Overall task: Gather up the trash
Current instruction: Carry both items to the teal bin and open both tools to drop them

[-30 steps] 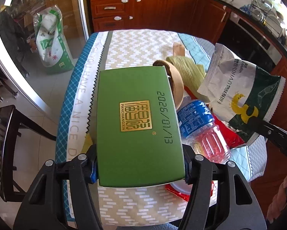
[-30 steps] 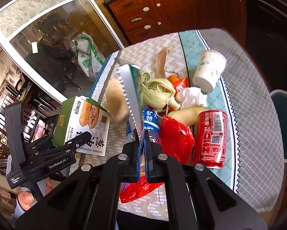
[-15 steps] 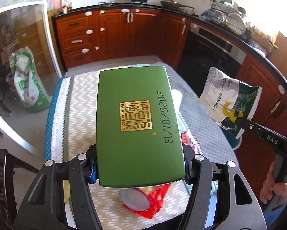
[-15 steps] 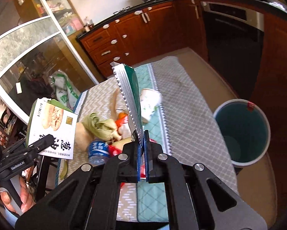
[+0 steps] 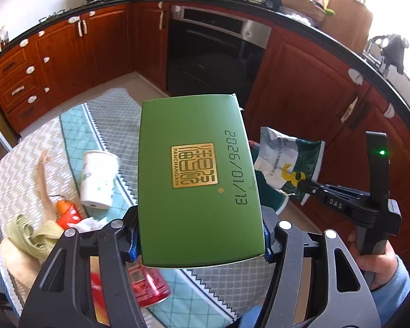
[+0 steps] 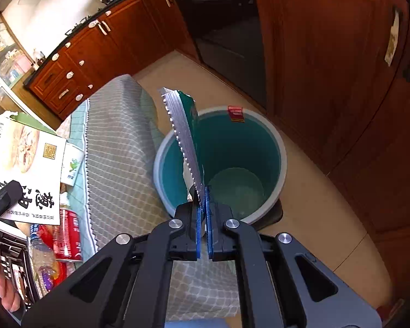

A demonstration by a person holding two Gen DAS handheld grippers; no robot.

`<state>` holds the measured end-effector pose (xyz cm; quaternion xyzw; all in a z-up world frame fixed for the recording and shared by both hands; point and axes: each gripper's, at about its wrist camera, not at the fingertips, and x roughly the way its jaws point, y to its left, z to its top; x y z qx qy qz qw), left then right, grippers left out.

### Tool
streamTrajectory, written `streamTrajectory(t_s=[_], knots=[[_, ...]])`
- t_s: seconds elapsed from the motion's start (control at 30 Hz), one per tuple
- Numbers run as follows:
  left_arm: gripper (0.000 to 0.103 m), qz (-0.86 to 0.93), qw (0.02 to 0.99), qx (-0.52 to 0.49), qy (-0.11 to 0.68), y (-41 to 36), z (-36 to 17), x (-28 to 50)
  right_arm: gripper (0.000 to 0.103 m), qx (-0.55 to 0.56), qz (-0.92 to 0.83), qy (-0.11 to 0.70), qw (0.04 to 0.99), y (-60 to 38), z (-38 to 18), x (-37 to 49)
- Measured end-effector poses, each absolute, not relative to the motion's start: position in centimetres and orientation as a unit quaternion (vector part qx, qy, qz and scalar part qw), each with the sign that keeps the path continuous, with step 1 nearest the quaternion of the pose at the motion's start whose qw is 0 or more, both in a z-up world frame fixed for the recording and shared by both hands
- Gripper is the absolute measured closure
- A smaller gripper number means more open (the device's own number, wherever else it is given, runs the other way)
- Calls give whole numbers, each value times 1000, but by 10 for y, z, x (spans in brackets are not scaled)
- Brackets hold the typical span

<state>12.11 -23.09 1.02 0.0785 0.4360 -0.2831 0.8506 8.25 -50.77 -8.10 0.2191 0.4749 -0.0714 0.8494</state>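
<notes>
in our left gripper (image 5: 199,242) we hold the green box (image 5: 198,180), the blue pads pressed against its two long sides near the bottom end, so the carton stands up along the fingers and blocks the middle of that view. our right gripper (image 6: 203,218) is pinched nearly closed on the snack bag (image 6: 187,136), held by its lower corner with the serrated seal edge rising toward the bin

just past the right fingers sits the teal bin (image 6: 282,161) on the tan floor, its pale rim close against the hanging edge of the tablecloth (image 6: 117,147); the bag hovers over the near-left part of the rim. the bin's mouth is open, and on its far and right sides there is bare floor before the wooden cabinets (image 6: 328,63)

in the left wrist view the bag (image 5: 289,164) hangs to the right of the box, beyond the table's edge, with the right gripper (image 5: 303,184) reaching in from the right

on the table, left of and below the box, lie a red can (image 5: 147,284) near our fingers, then corn husks (image 5: 32,235), crumpled white paper (image 5: 91,222), an orange wrapper (image 5: 68,213), and farther off a paper cup (image 5: 96,180) on its side. beyond the cup the cloth is bare up to its far edge, then floor, then the dark oven (image 5: 213,57) and cabinet row
</notes>
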Motion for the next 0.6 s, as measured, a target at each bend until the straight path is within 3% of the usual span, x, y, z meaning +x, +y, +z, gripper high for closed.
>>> streamTrajectory(t_s=[0.13, 0.27, 0.33, 0.37, 0.4, 0.47, 0.57, 0.6], knots=[[40, -300, 835, 97, 451, -278, -19, 134, 100, 234, -71, 508, 826, -522, -119, 97], [40, -303, 819, 110, 476, -313, -46, 148, 93, 250, -65, 530, 808, -529, -145, 109], [40, -302, 812, 117, 485, -327, -58, 155, 77, 258, -65, 530, 805, -533, -150, 111], [40, -303, 810, 119, 488, -331, -62, 158, 58, 260, -67, 528, 806, -534, -151, 112], [40, -303, 808, 121, 491, -337, -65, 161, 48, 259, -72, 524, 808, -536, -151, 111], [40, -304, 804, 125, 496, -351, -73, 168, 45, 254, -79, 518, 813, -540, -151, 112], [40, -309, 795, 134, 504, -375, -86, 179, 28, 255, -94, 508, 818, -551, -145, 112], [40, -309, 793, 137, 506, -379, -90, 182, 27, 255, -100, 502, 820, -552, -144, 112]])
